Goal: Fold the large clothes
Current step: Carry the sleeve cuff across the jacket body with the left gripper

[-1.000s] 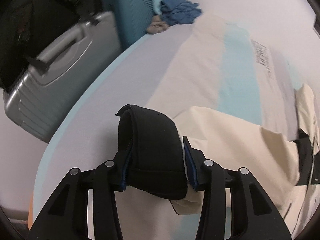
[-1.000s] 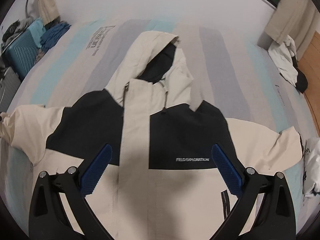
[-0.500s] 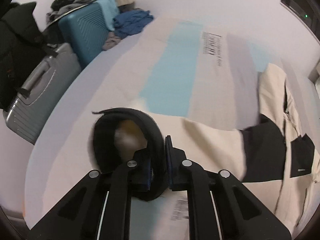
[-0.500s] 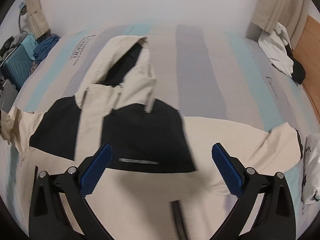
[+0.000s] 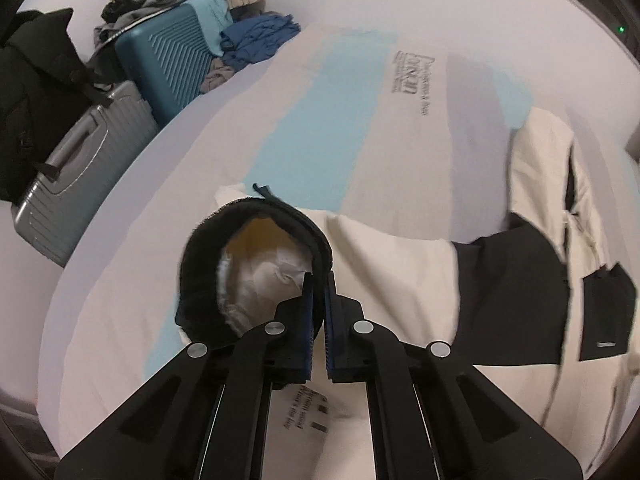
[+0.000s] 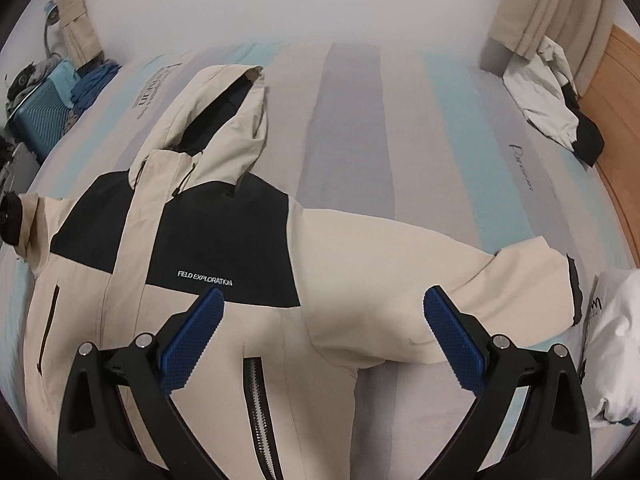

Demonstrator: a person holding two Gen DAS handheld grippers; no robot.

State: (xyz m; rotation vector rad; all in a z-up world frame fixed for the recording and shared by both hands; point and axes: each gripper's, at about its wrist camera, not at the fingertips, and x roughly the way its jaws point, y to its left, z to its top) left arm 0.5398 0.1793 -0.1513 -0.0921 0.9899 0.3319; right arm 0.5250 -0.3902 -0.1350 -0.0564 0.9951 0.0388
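Bed [image 6: 360, 120] fills the room, its striped cover carrying the cream-and-black jacket [image 6: 224, 248] spread front-up with both sleeves out. The right sleeve [image 6: 420, 280] lies flat under the right gripper [image 6: 320, 336], whose fingers stand spread wide, grasping nothing. The left gripper [image 5: 318, 312] has its fingers clenched on the black cuff [image 5: 256, 264] of the other sleeve. This looks like the sleeve-folding step; next, that cuff wants carrying inward across the chest.

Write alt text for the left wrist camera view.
The left gripper is shut on the black sleeve cuff of a cream-and-black jacket spread on a striped bed. A grey suitcase and teal suitcase stand alongside.
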